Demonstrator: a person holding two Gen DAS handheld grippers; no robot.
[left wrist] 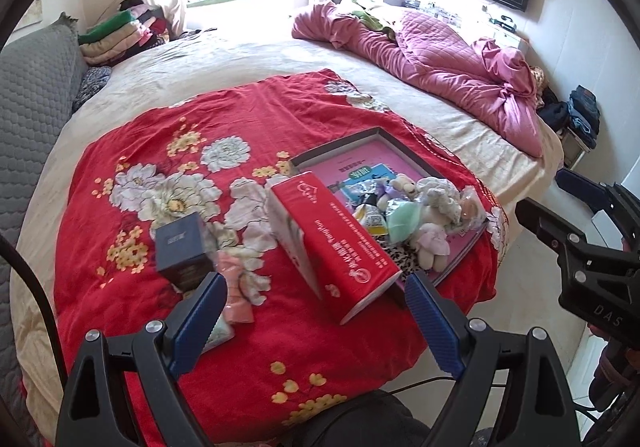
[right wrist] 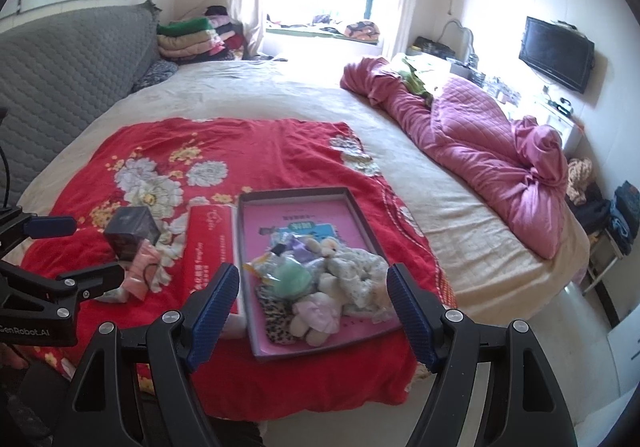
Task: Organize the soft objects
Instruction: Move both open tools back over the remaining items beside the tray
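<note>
A shallow dark tray with a pink bottom lies on the red floral blanket. A pile of soft things fills its near half: small plush bears, a green pouch, a floral scrunchie, a leopard-print piece. A pink soft item lies on the blanket next to a dark box. My left gripper is open and empty above the near blanket. My right gripper is open and empty over the tray's near end.
A long red box lies beside the tray's left side. A crumpled pink quilt lies on the bed's right. Folded clothes are stacked at the far left. A grey headboard stands on the left.
</note>
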